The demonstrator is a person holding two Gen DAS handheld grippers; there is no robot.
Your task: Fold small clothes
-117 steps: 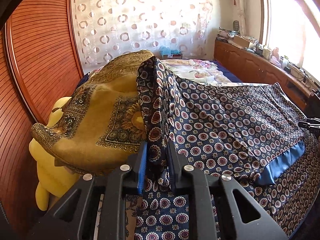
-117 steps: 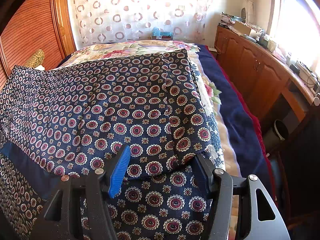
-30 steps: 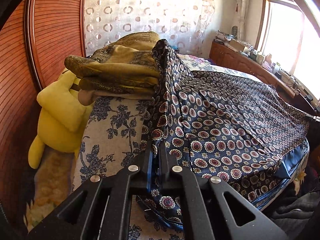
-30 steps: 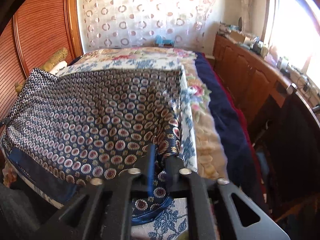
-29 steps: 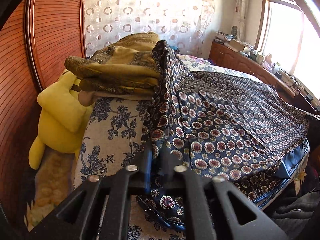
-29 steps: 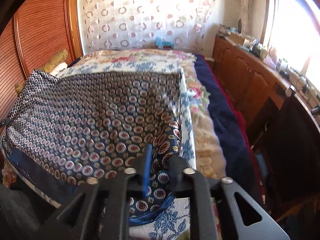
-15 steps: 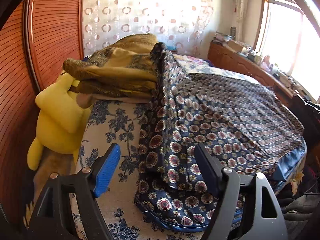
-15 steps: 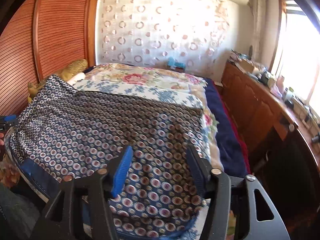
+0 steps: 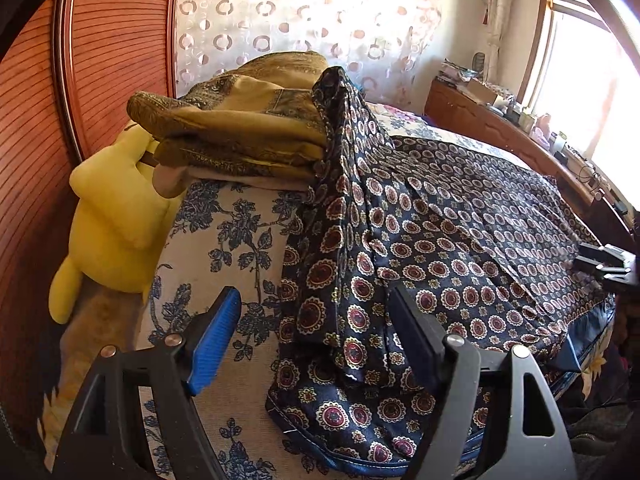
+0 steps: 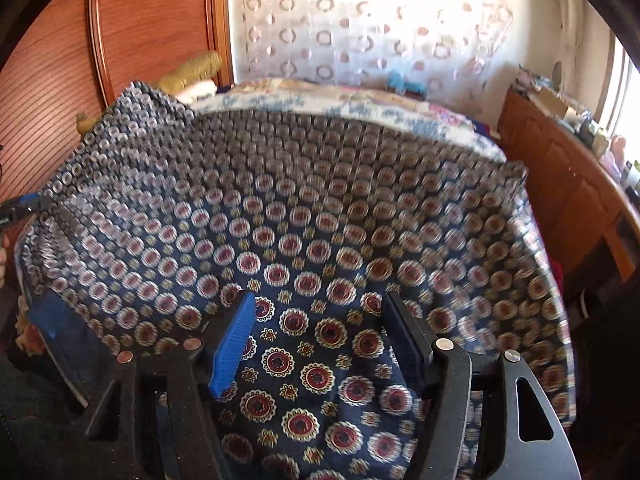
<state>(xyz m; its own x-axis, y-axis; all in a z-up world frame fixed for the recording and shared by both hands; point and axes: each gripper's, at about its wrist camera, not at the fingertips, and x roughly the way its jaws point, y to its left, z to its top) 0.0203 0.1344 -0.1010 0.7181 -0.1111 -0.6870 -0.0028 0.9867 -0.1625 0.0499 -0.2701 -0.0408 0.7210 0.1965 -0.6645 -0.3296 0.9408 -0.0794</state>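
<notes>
Both grippers' fingers (image 9: 212,336) (image 10: 236,344) wide apart

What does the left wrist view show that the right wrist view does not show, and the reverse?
Only the left wrist view shows the yellow plush toy and the blue flowered bed cover beside the cloth. Only the right wrist view shows the small blue object by the curtain. Both show the patterned navy cloth spread on the bed, the golden folded fabric, and an open gripper: left gripper, right gripper.
</notes>
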